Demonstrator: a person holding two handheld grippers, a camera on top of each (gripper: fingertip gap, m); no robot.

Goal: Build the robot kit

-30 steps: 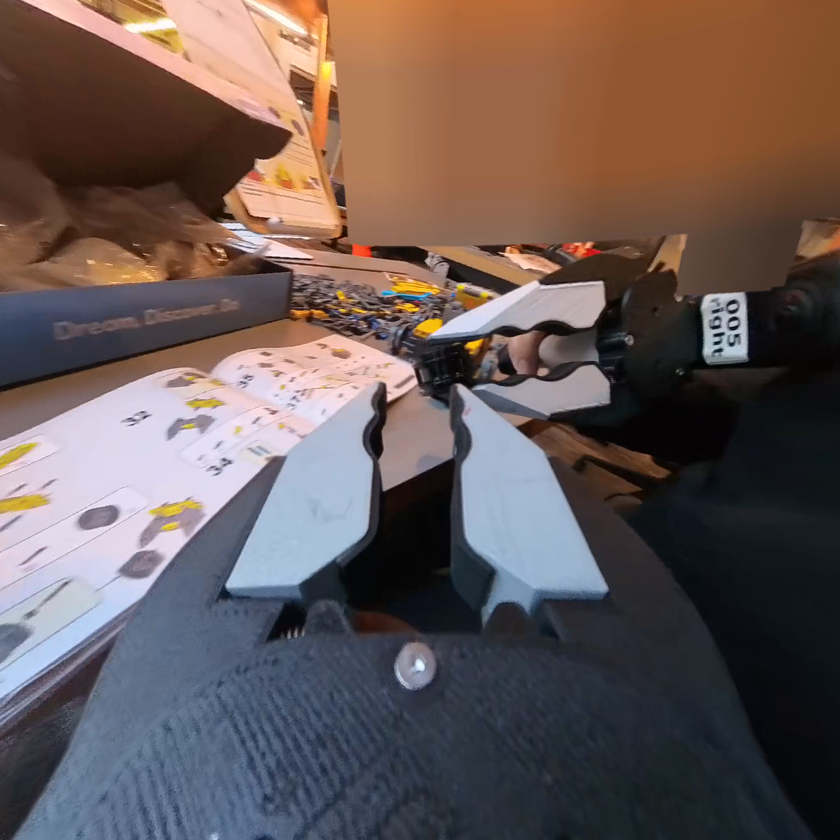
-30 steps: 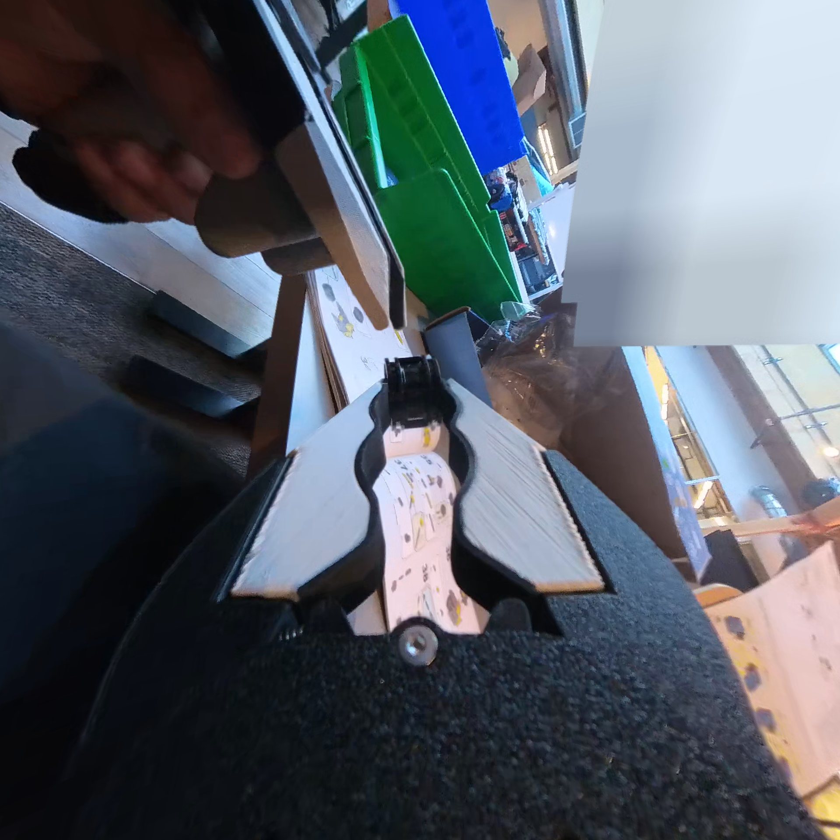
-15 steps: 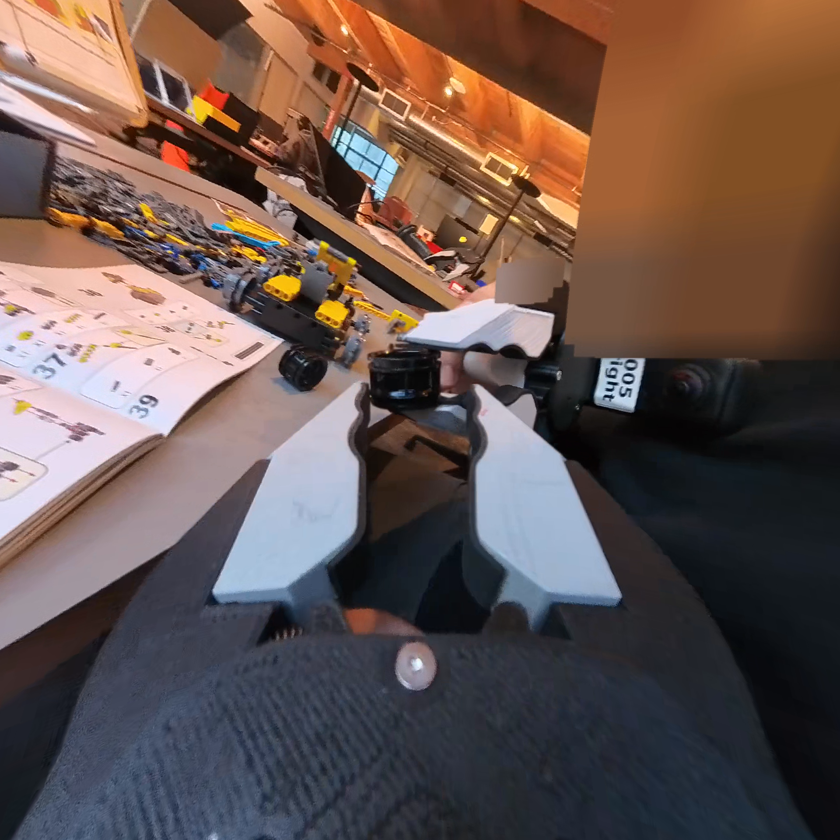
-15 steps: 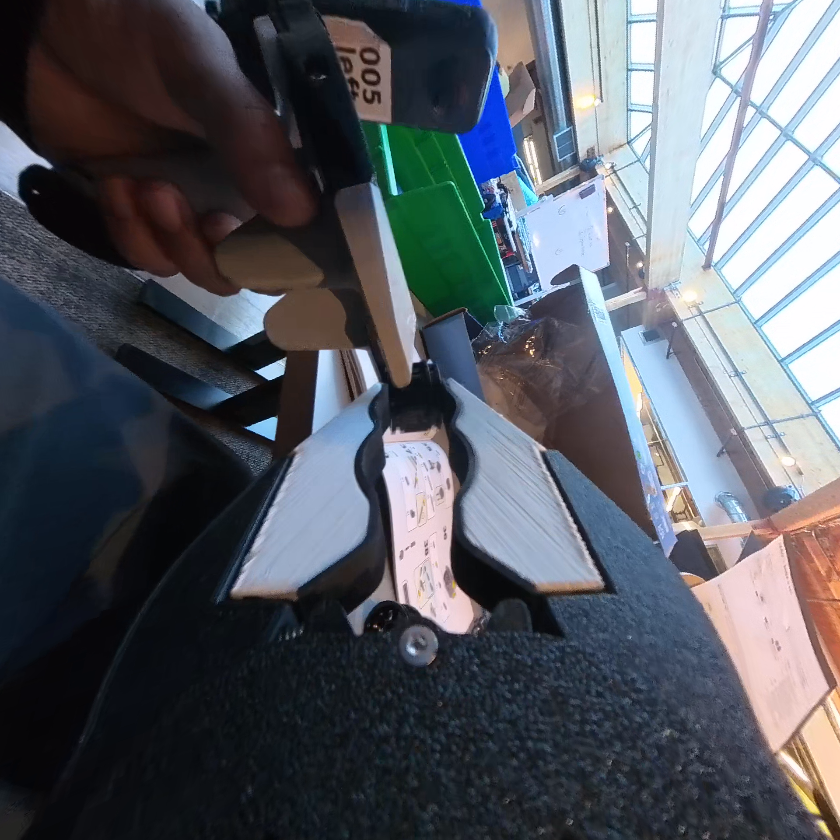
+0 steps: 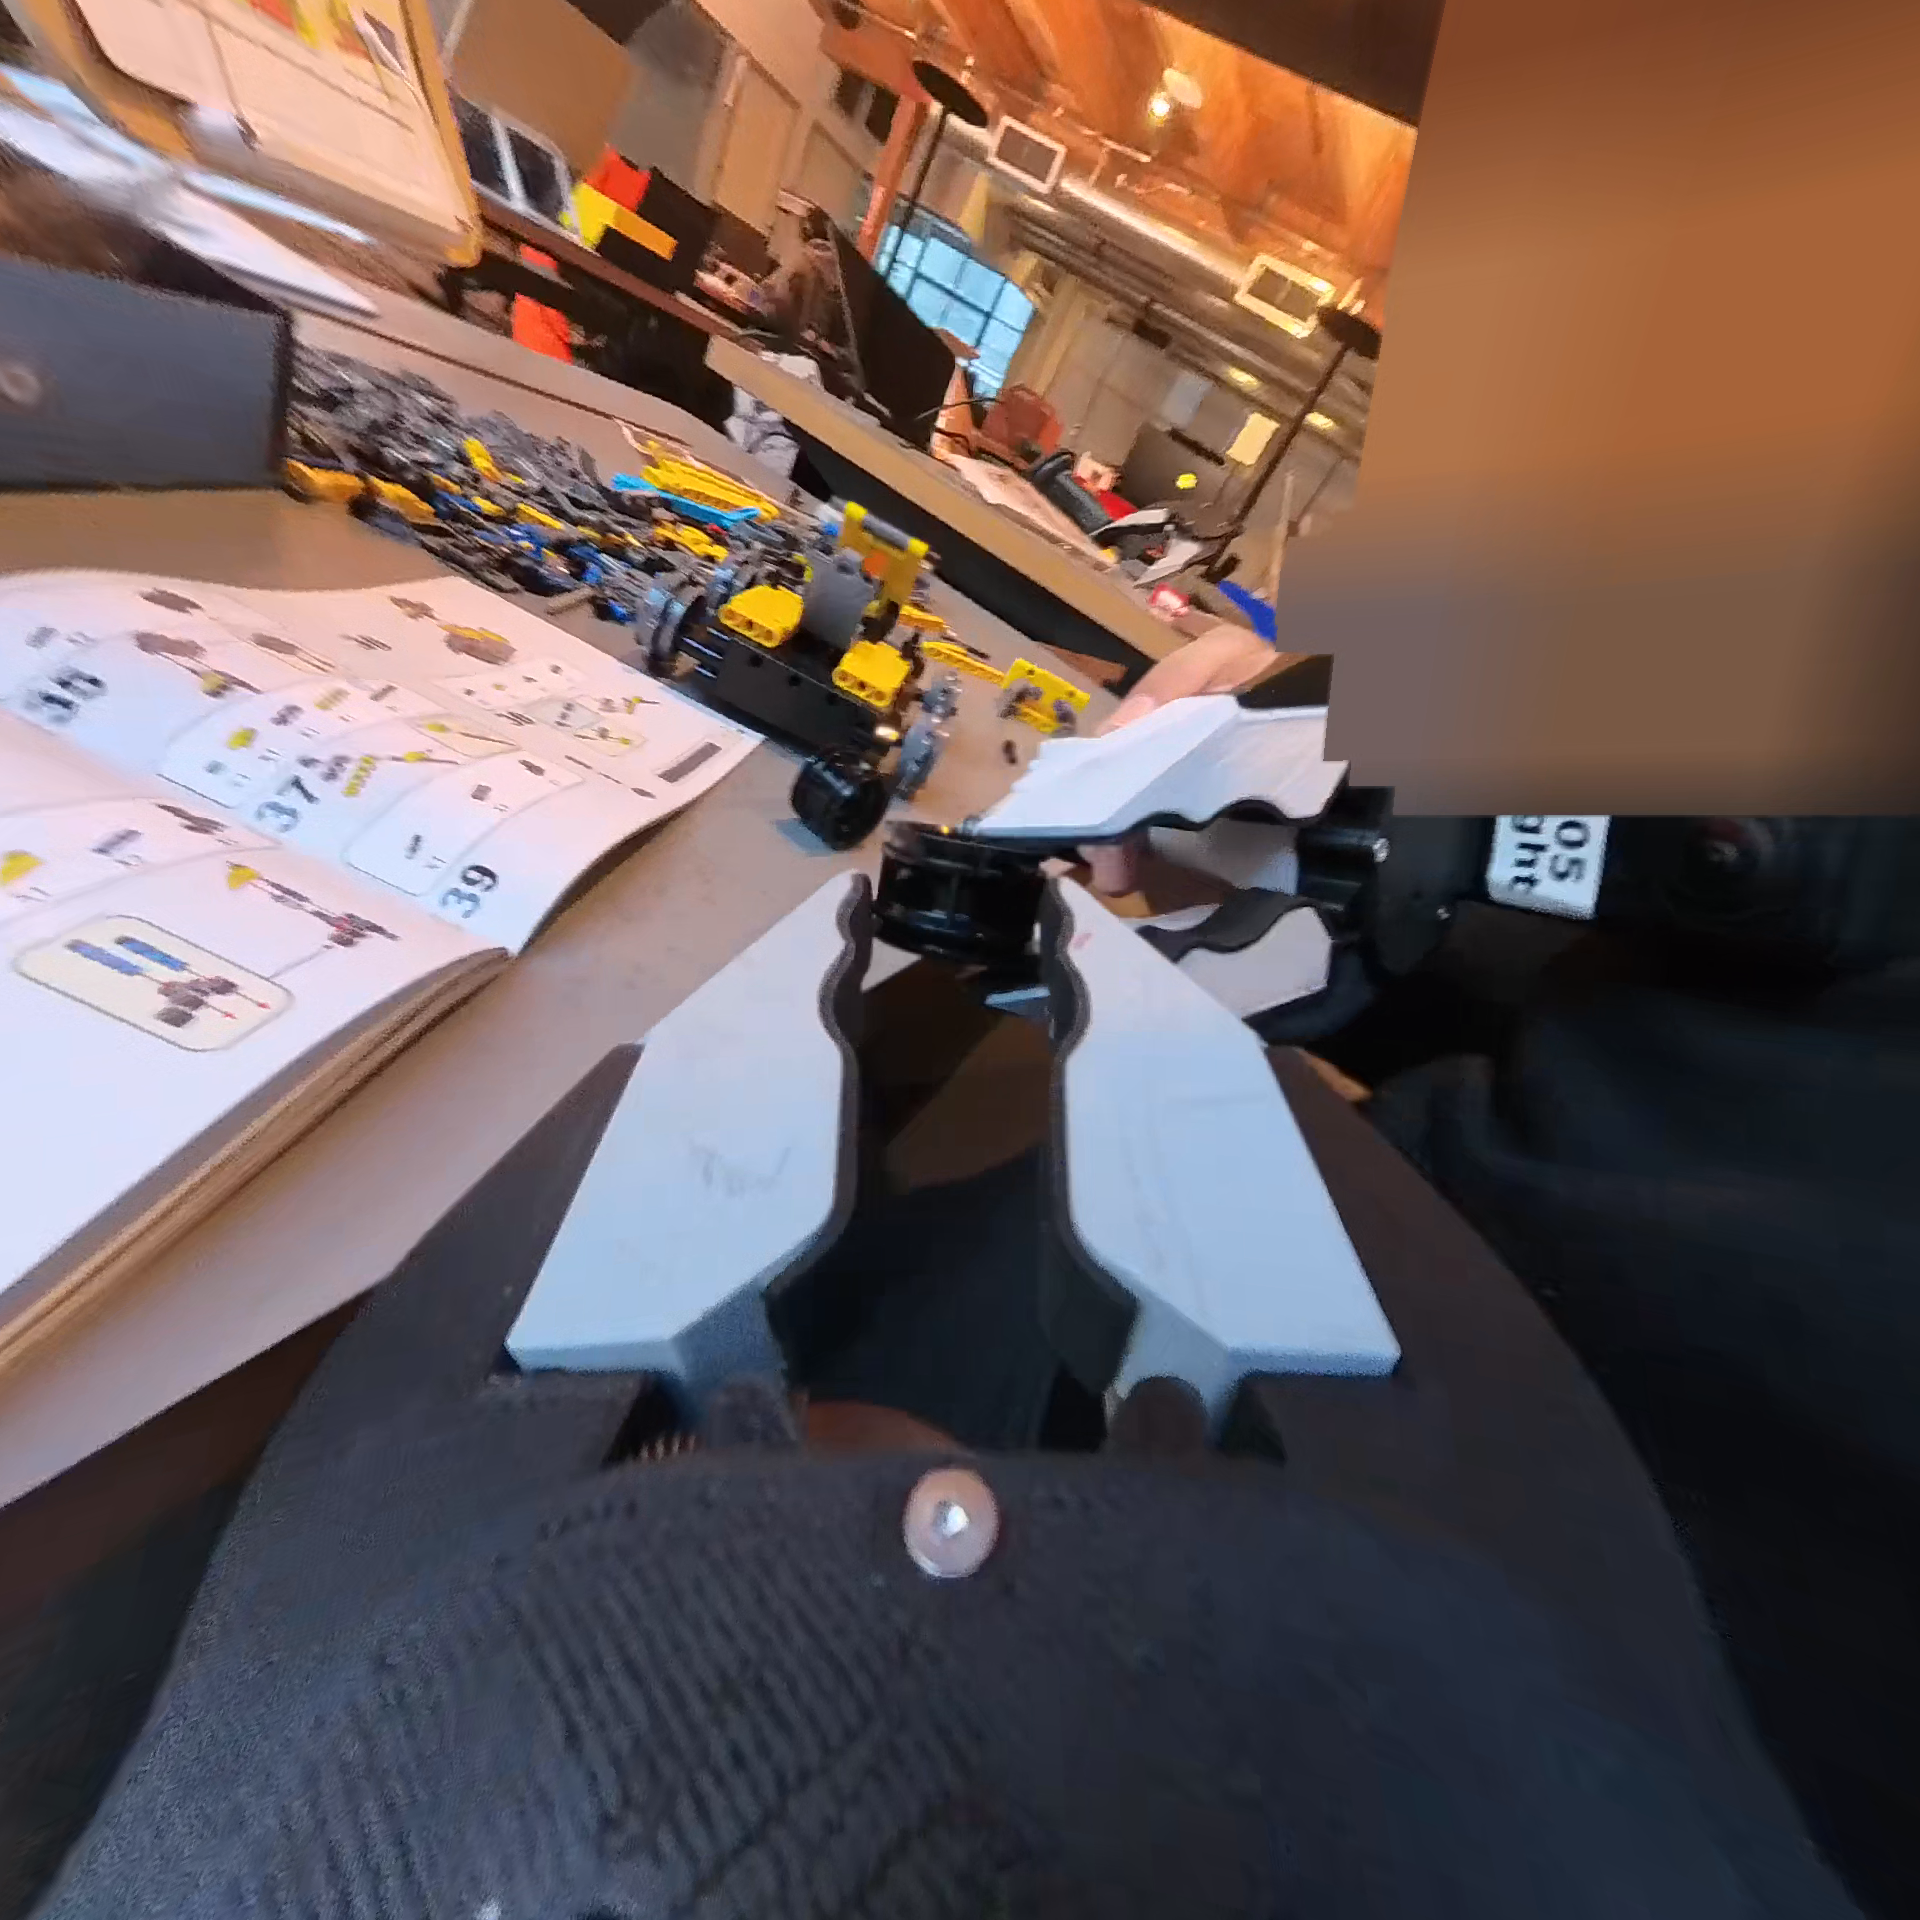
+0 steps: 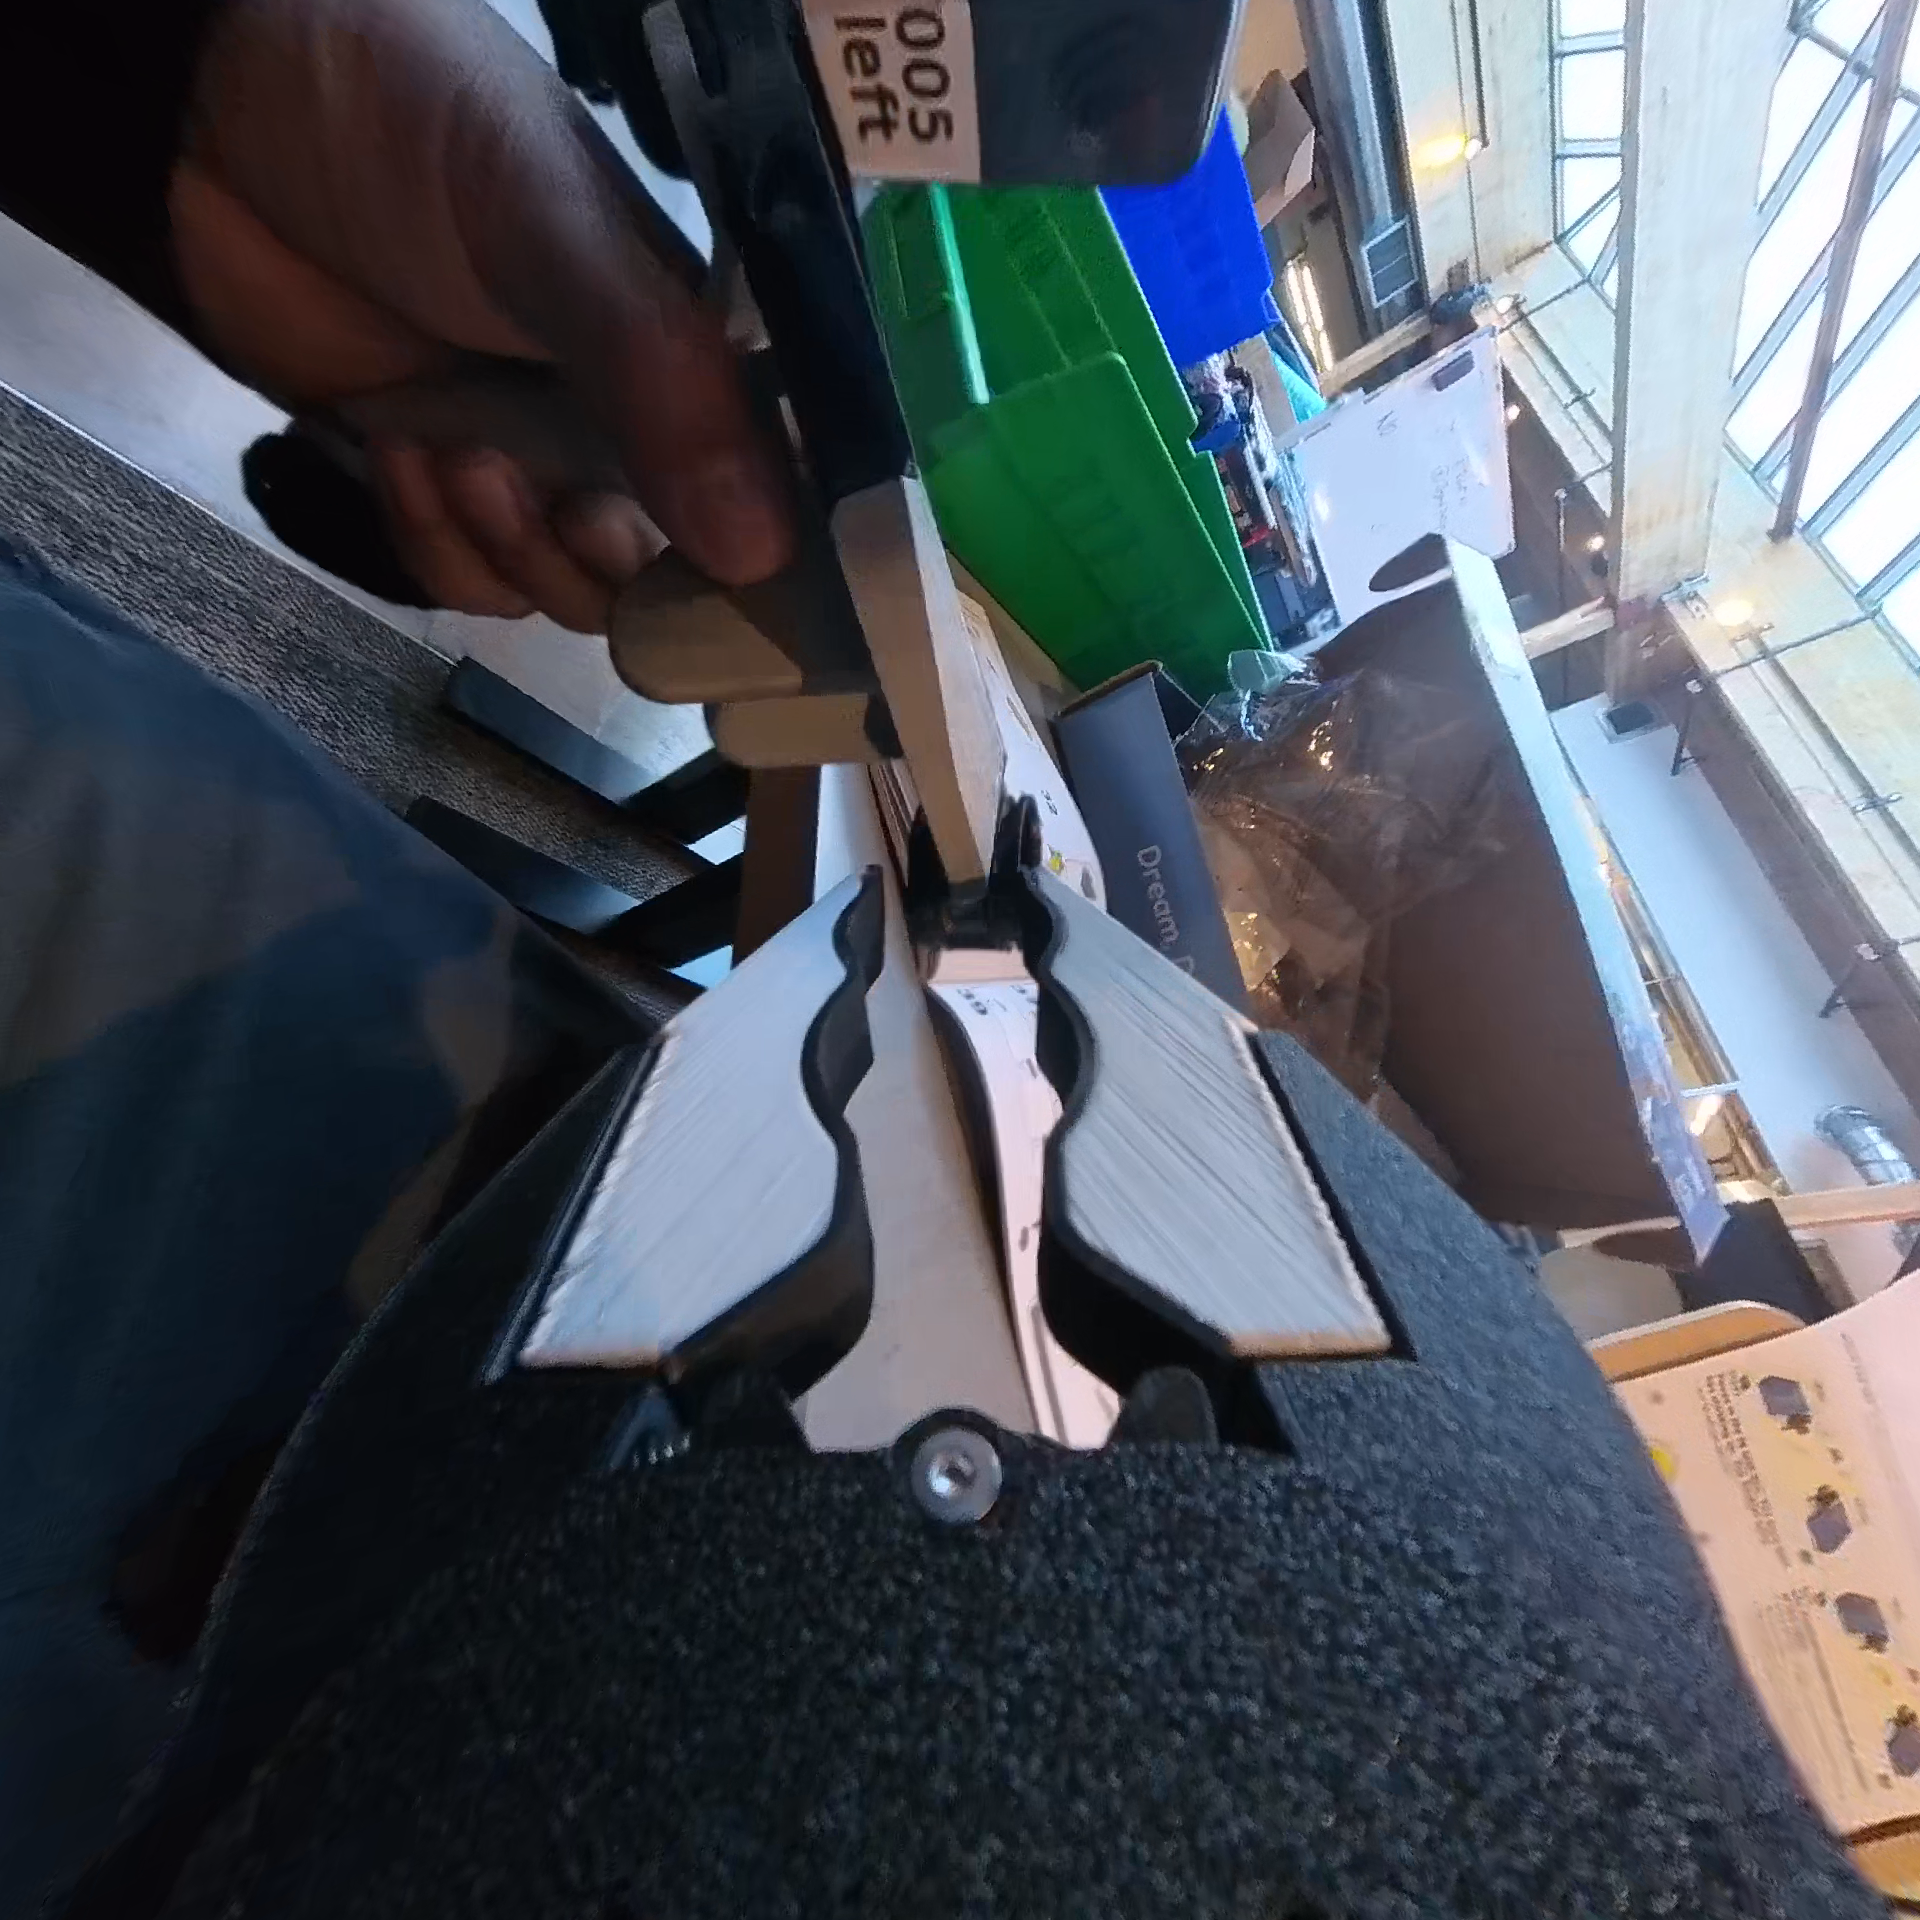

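Observation:
A small black toy wheel (image 5: 951, 904) is held off the front edge of the table (image 5: 623, 935). My left gripper (image 5: 951, 912) is shut on its two sides. My right gripper (image 5: 992, 909) reaches in from the right and is shut on the wheel from above and below. In the right wrist view the wheel (image 6: 971, 914) sits between my right gripper's (image 6: 956, 899) tips. One left gripper finger (image 6: 920, 707) comes down onto it, with a person's hand (image 6: 468, 364) holding that gripper.
An open instruction booklet (image 5: 312, 790) lies at left on the table. Beyond it are a part-built yellow and black vehicle (image 5: 810, 644), a loose black wheel (image 5: 840, 800), a pile of small parts (image 5: 499, 499) and a dark box (image 5: 135, 384). Green bins (image 6: 1060, 468) stand behind. My two grippers' fingertips are within a few centimetres of each other.
My left gripper swung right from the booklet toward the right gripper, opened, then closed on the wheel that the right gripper holds. The right gripper kept its grip throughout.

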